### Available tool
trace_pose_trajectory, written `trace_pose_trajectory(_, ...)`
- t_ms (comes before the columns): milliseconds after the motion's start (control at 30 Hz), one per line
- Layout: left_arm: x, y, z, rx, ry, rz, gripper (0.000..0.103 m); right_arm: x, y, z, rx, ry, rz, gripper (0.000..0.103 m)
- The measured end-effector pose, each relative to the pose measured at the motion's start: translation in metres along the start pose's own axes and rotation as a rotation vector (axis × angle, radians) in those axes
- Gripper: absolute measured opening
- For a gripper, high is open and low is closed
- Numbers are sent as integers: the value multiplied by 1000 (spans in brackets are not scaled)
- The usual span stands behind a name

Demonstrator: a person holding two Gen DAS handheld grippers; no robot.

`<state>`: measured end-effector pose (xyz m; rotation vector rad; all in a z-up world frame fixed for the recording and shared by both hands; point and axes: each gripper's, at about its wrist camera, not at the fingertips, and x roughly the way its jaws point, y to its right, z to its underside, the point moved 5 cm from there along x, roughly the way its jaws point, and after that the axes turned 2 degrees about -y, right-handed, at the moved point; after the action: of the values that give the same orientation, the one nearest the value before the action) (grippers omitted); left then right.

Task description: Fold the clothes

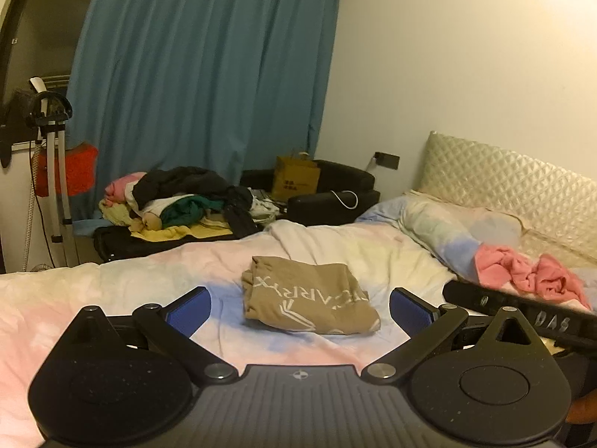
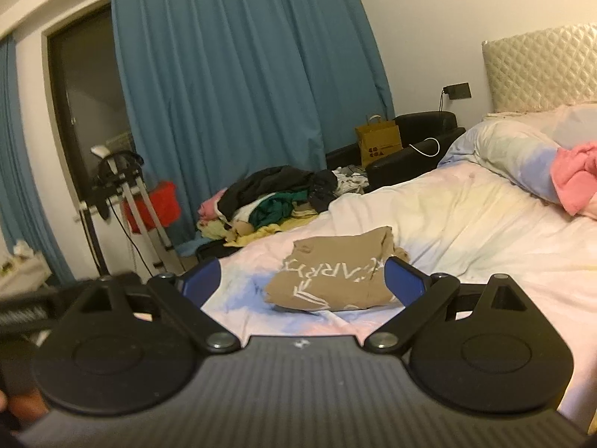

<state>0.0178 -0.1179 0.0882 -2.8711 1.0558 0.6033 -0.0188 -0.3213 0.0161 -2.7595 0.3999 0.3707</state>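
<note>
A tan T-shirt with white lettering lies folded into a compact rectangle on the pastel bedspread. In the left wrist view my left gripper hovers short of it, blue pads wide apart, nothing between them. The right wrist view shows the same tan T-shirt on the pastel bedspread, with my right gripper open in front of it and touching nothing. A pile of unfolded clothes in black, green, yellow and pink lies past the bed's far edge. A crumpled pink garment rests by the pillow.
Blue curtains hang behind the bed. A black armchair holds a yellow paper bag. A quilted headboard and pillow lie to the right. A white stand is at the left. The other gripper's black body crosses the right side.
</note>
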Motion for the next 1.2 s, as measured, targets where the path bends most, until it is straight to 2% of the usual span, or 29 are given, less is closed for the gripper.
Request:
trace_pose_trajectory(400, 5, -38, 17, -47, -16, -45, 103, 22, -20, 21, -124, -18, 21, 96)
trace_pose_trajectory(567, 9, -46, 32, -22, -46, -89, 103, 19, -29, 28, -187, -12, 30, 96)
trace_pose_trajectory(700, 12, -45, 36, -18, -60, -91, 103, 20, -29, 29, -188, -16, 20, 96)
trace_pose_trajectory(933, 10, -36, 34, 6, -30, -85, 103, 24, -23, 29, -158, -33, 14, 96)
trace_pose_trajectory(1200, 14, -38, 36, 6, -33, -118, 103, 24, -25, 31, -168, -42, 10, 96)
